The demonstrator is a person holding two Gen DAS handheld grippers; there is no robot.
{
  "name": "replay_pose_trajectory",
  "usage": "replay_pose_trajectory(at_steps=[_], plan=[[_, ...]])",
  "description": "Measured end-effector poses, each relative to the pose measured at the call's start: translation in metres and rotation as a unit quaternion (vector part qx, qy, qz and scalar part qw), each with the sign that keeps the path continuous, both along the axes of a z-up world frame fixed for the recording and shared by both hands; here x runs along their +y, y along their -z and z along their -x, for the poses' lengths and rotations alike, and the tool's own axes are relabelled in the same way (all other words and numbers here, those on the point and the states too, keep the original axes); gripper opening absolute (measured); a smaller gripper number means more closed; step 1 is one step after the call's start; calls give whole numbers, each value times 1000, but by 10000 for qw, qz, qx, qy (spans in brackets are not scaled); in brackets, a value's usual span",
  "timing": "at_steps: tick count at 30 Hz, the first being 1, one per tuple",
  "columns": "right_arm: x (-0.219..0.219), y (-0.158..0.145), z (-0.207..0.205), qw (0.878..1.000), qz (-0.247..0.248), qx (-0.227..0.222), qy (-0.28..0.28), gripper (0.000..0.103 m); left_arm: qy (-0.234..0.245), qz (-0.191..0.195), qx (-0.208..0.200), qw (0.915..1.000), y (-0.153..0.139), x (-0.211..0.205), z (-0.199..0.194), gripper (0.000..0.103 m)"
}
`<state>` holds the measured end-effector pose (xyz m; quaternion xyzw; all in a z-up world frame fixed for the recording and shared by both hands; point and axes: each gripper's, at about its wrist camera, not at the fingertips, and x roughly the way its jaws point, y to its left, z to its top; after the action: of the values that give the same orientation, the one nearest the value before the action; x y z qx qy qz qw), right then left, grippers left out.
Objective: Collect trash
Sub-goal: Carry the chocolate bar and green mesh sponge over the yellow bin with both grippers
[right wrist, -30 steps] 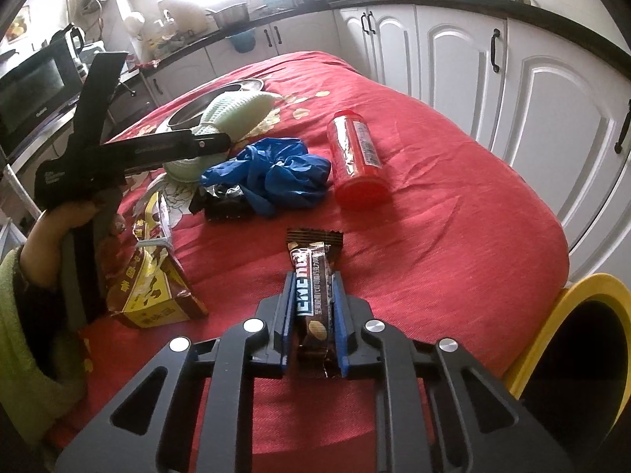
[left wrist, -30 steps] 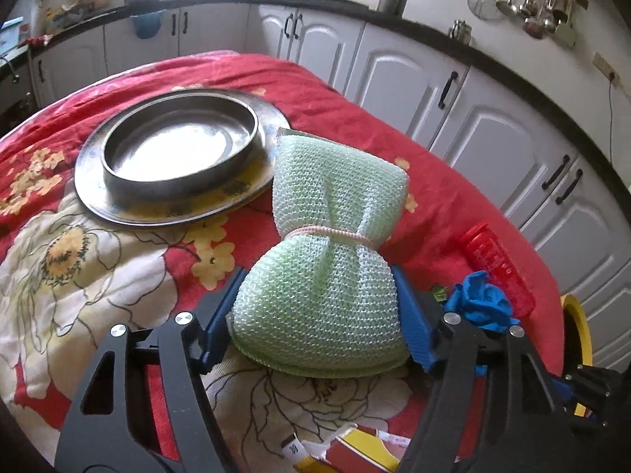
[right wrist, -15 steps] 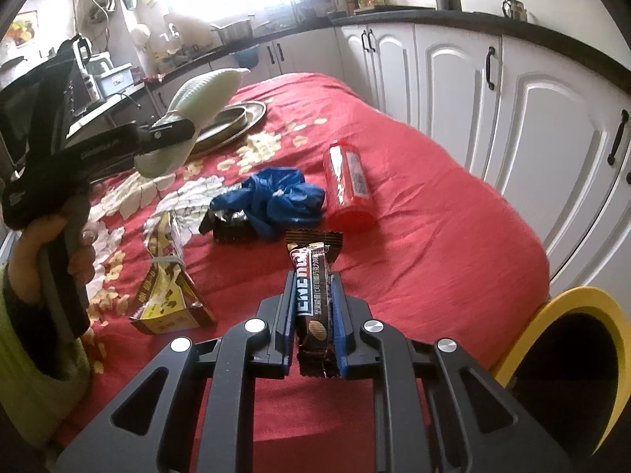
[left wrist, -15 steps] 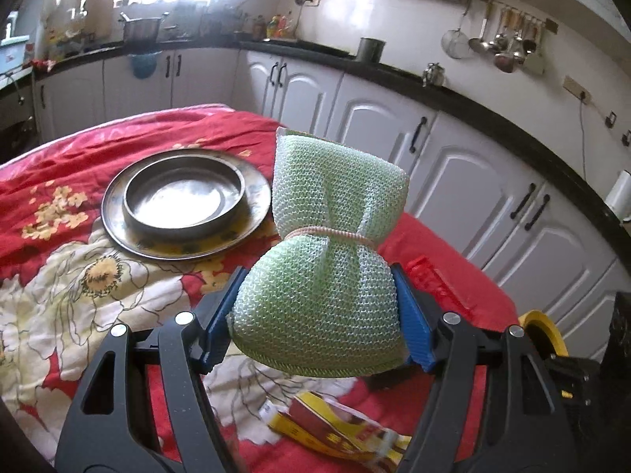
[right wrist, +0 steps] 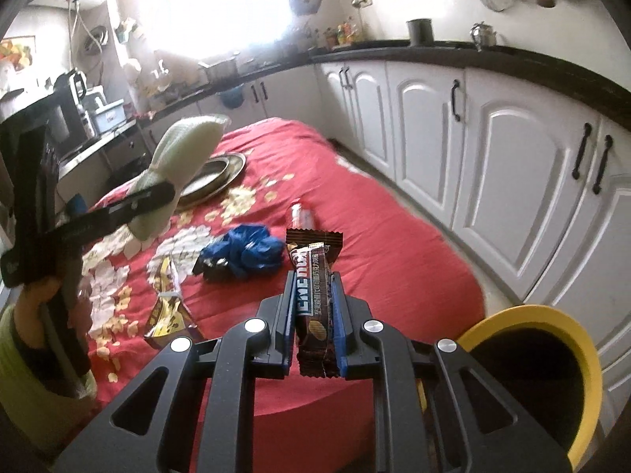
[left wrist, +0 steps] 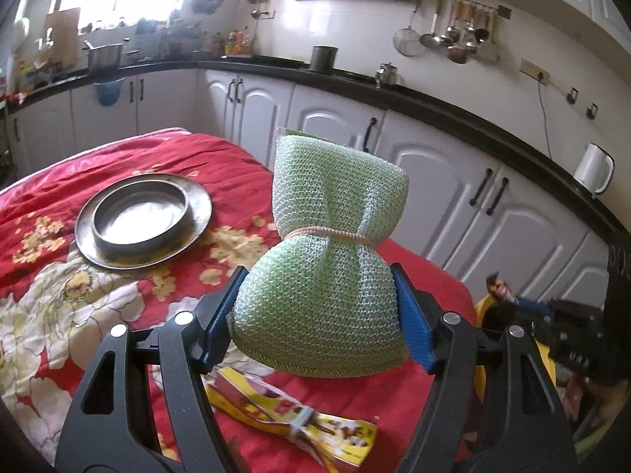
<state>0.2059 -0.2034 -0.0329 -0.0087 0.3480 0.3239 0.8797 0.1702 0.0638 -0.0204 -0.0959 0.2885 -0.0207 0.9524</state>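
Note:
My left gripper (left wrist: 317, 280) is shut on a pale green mesh scrubber (left wrist: 335, 205) tied at the waist with a pink band, held up above the red flowered tablecloth (left wrist: 189, 157). In the right wrist view the same scrubber (right wrist: 185, 146) hangs at the left in that gripper, which a hand holds. My right gripper (right wrist: 313, 280) is shut on a brown snack bar wrapper (right wrist: 315, 252), lifted over the table's near end. A bin with a yellow rim (right wrist: 583, 354) stands low at the right, beside the table. Its rim (left wrist: 479, 307) also shows in the left wrist view.
On the cloth lie a crumpled blue glove (right wrist: 244, 250), a small black wrapper (right wrist: 213, 266), a red tube (right wrist: 301, 215) and a yellow snack packet (right wrist: 165, 307). A steel bowl on a steel plate (left wrist: 142, 213) sits at the far end. White cabinets (right wrist: 512, 181) line the right side.
Both grippers have risen off the table with their loads. The scrubber left the cloth beside the plate, and the snack bar now hangs higher, nearer the yellow bin.

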Motion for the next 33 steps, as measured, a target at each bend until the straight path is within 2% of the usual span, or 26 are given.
replay_pose_trajectory(at_steps=[12,22,33], plan=[[-47,-23,-2,9982,-236,-221,497,16,534,-166,-36,9984,-3,-42,5,63],[-80,-19,2,9961,-291,-130,823,16,955,-263,5,9951,-2,-76,6,63],[-115,-12,8,9920,-391,-51,1197,16,1500,-512,85,9873,7,-119,6,63]])
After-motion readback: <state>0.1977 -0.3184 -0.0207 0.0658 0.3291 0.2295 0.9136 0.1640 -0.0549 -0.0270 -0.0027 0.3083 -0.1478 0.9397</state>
